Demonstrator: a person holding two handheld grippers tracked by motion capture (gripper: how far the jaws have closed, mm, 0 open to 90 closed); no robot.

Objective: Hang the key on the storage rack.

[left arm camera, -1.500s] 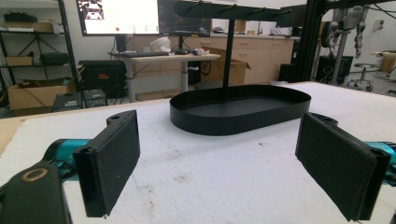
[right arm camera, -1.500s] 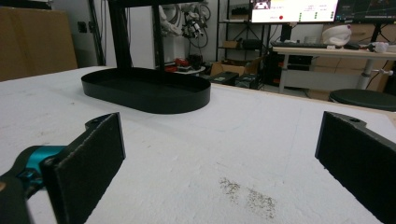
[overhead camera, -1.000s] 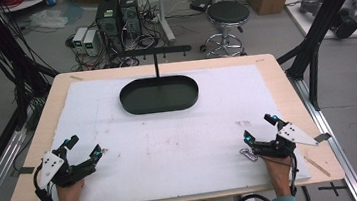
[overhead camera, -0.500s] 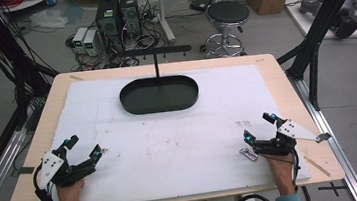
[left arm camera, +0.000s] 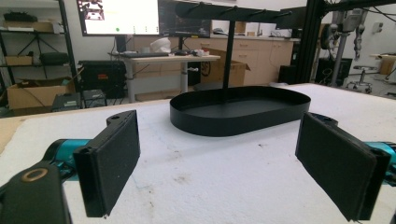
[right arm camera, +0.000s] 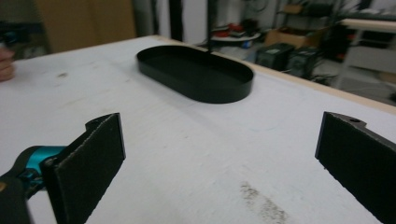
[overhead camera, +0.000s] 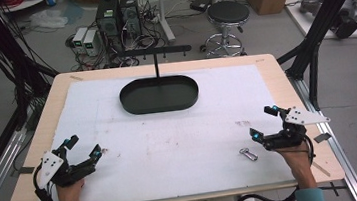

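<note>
A black oval tray [overhead camera: 159,95] stands on the far middle part of the white sheet [overhead camera: 171,141] that covers the wooden table [overhead camera: 284,77], and its floor is bare in all three views. From the tray rises a thin black post with a crossbar [overhead camera: 153,51] on top; in the left gripper view the bar carries small pegs. The left gripper [overhead camera: 82,147] rests at the near left of the sheet, held by a hand [overhead camera: 68,195], with its jaws spread wide and nothing between them; its own view shows the two black pads [left arm camera: 112,161] far apart, with the tray [left arm camera: 240,112] straight ahead. The right gripper [overhead camera: 262,122] lies at the near right, also spread wide and holding nothing; its own view shows the tray [right arm camera: 196,74] ahead and to the left. The high view shows a small metal key-like object [overhead camera: 248,154] lying on the sheet just beside the right gripper, toward the person. The left gripper view shows a lit monitor [left arm camera: 119,16] behind the table, but its writing is too small to read. The high view shows a round stool [overhead camera: 228,15] and computer cases [overhead camera: 117,14] on the floor beyond the table.
</note>
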